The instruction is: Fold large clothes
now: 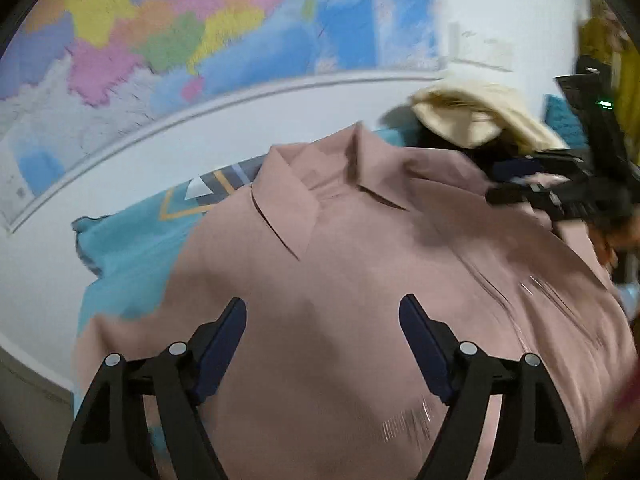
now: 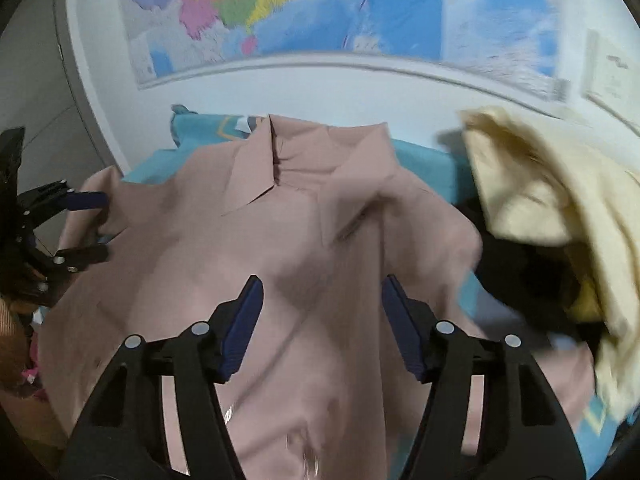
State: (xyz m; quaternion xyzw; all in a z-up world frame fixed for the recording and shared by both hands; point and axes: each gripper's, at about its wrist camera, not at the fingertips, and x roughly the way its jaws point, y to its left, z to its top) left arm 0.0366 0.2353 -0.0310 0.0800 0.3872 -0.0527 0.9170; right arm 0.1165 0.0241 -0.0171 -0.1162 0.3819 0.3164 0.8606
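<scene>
Each tool has matte black angular arms, dark blue ribbed pads on its fingers and round silver screw heads: left tool (image 1: 322,312), right tool (image 2: 322,290).

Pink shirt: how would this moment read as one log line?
pink shirt: flat, collar up | left gripper: open | right gripper: open

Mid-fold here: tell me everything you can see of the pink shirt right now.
The pink shirt is a dusty-pink collared garment of thin woven-looking cloth, lying spread on a turquoise cover, collar toward the wall. The collar is open with both points out, and soft wrinkles run across the body. A cream garment lies heaped just beside its shoulder. The left gripper and right gripper hang above it with jaws apart and nothing between them; neither grips the cloth.
</scene>
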